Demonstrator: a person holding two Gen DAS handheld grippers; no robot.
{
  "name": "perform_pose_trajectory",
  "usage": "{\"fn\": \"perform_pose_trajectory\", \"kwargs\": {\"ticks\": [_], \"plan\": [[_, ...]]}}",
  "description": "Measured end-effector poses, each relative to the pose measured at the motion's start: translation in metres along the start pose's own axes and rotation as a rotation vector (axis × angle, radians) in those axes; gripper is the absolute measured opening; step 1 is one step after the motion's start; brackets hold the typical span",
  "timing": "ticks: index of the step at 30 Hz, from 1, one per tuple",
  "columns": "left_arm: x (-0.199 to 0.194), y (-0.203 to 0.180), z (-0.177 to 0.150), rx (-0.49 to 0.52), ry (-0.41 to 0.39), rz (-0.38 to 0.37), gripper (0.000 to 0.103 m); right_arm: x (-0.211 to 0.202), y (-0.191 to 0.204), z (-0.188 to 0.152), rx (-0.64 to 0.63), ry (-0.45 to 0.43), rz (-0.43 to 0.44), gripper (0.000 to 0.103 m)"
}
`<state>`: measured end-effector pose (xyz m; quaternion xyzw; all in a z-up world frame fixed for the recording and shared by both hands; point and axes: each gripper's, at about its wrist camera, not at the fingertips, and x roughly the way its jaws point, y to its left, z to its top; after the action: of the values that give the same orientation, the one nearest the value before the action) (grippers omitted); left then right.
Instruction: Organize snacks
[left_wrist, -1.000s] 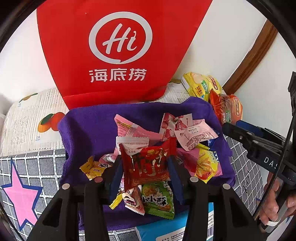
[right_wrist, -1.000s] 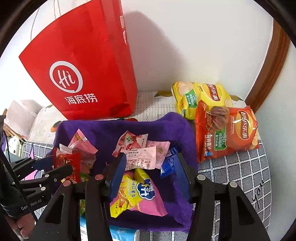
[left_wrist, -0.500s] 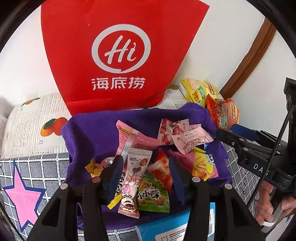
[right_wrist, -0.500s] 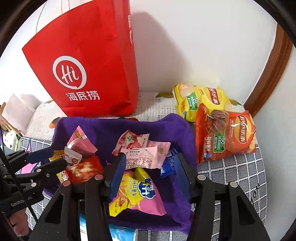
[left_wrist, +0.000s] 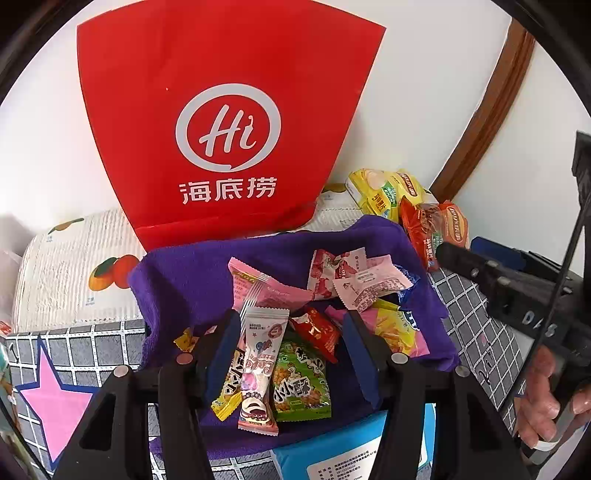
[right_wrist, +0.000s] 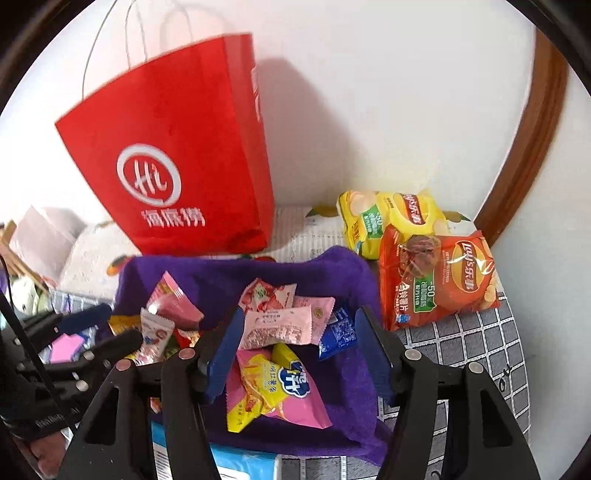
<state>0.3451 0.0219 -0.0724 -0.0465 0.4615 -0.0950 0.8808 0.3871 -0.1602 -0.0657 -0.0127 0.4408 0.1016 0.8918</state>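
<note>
Snacks piled on the purple towel (right_wrist: 207, 280)

A big red paper bag (left_wrist: 229, 122) stands behind the towel. Two chip bags (right_wrist: 436, 280) lie beside it. Little snack packets (left_wrist: 291, 354) lie on it. Both the left gripper (left_wrist: 290, 354) and right gripper (right_wrist: 297, 352) are opening, pinching nothing.

Red bag (left_wrist: 221, 110); purple towel (left_wrist: 184, 280); grey checked cloth (right_wrist: 480, 350); pink star (left_wrist: 55, 398).

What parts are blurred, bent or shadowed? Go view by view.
Left wrist: sharp; fisheye bows the door frame and red bag; black corners. Right wrist: bag slightly motion-blurred, its shadow on the wall; chip bags crisp with mild glare.
</note>
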Motion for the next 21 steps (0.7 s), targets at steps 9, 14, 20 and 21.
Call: {"fn": "perform_pose_trajectory", "kwargs": {"ticks": [9, 14, 20, 21], "plan": [[-0.019, -0.005, -0.001, 0.008, -0.047, -0.007, 0.061, -0.034, 0.005, -0.006, 0.014, -0.095, -0.013, 0.066], [-0.025, -0.017, -0.005, 0.033, -0.060, 0.021, 0.061, -0.059, 0.004, -0.028, 0.042, -0.139, 0.009, 0.069], [-0.048, -0.045, -0.013, 0.095, -0.103, 0.047, 0.061, -0.094, 0.003, -0.062, 0.045, -0.128, -0.012, 0.069], [-0.054, -0.048, -0.015, 0.100, -0.110, 0.045, 0.061, -0.100, 0.001, -0.069, 0.050, -0.127, -0.020, 0.069]]}}
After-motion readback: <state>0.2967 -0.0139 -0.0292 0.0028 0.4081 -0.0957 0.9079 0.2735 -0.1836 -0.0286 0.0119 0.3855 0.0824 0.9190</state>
